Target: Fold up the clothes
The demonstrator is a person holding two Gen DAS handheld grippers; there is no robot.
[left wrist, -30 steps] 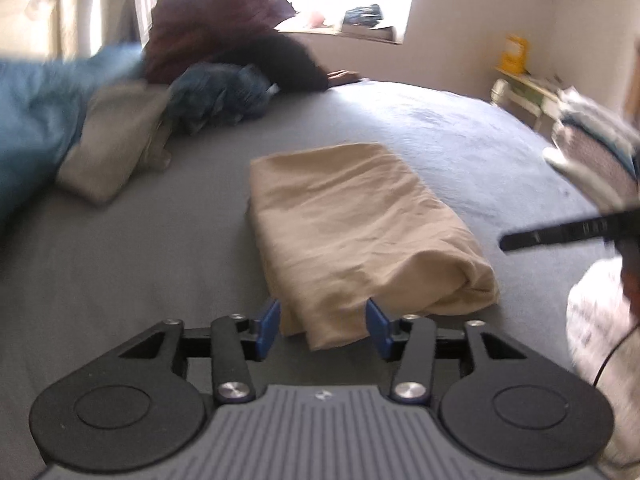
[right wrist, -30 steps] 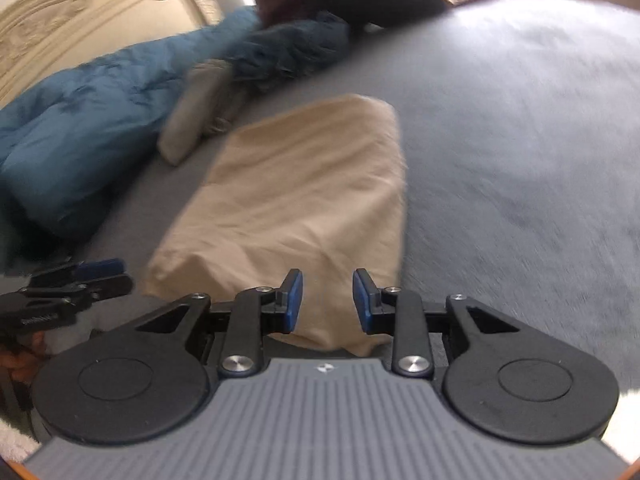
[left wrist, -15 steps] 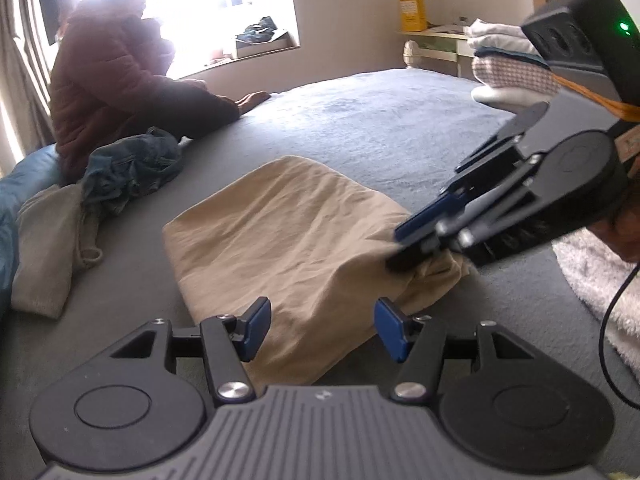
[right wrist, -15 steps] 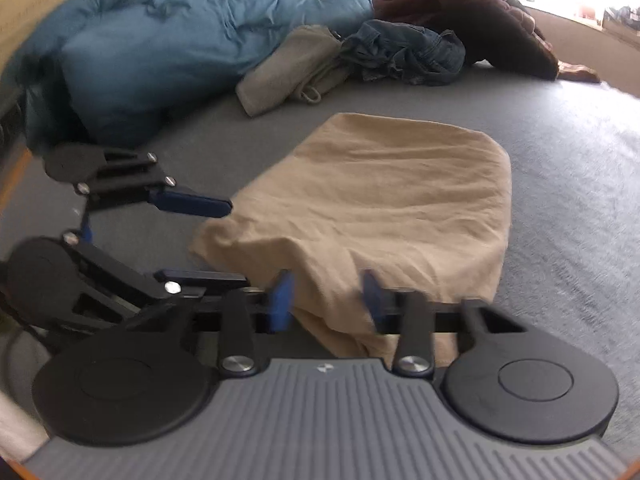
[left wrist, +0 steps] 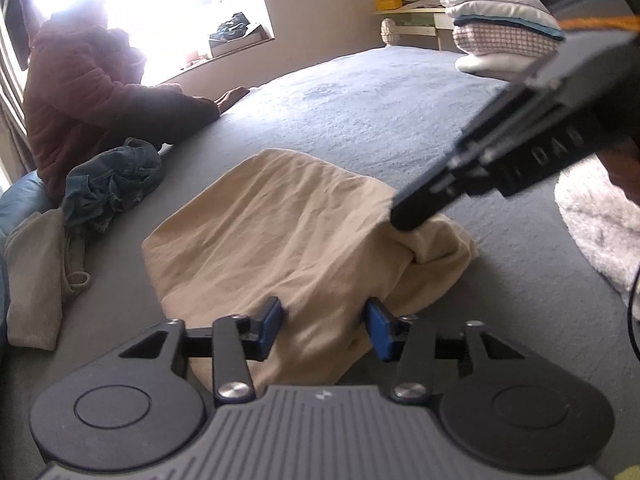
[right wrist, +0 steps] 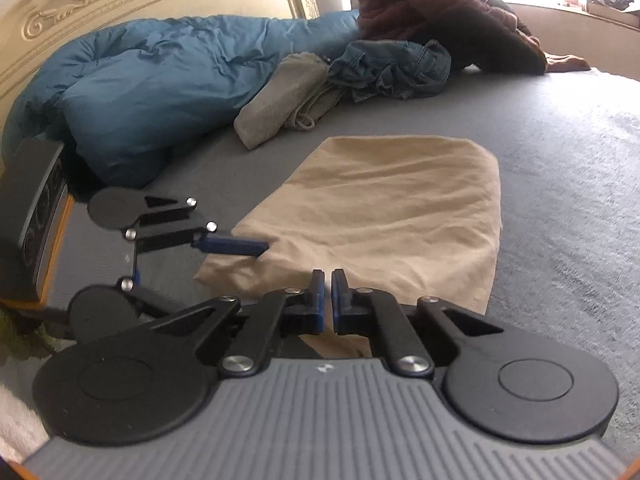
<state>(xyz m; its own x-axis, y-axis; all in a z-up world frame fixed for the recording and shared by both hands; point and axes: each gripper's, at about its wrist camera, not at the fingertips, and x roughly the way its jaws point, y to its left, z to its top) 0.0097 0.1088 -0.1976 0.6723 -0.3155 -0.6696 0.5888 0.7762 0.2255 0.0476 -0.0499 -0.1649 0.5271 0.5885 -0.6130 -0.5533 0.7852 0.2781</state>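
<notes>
While the folded beige cotton garment (left wrist: pixel 288 240) lies mid-bed on the grey bedspread (left wrist: pixel 380 120), the right tool (right wrist: pixel 327 292) is pinched tight on its near corner, lifting it; the left tool (left wrist: pixel 324 322) is closing, its blue pads (left wrist: pixel 269 322) astride the near edge.

Two grippers are seen: the left gripper (left wrist: pixel 324 322) and the right gripper (right wrist: pixel 327 294). One folded tan garment (left wrist: pixel 296 240) is counted just ahead of both. Beyond it, one crumpled denim garment (left wrist: pixel 112 176), one grey garment (left wrist: pixel 36 276) and one blue duvet (right wrist: pixel 160 80) are counted. One stack of folded laundry (left wrist: pixel 500 36) and one seated person (left wrist: pixel 92 92) are made out farther off.
</notes>
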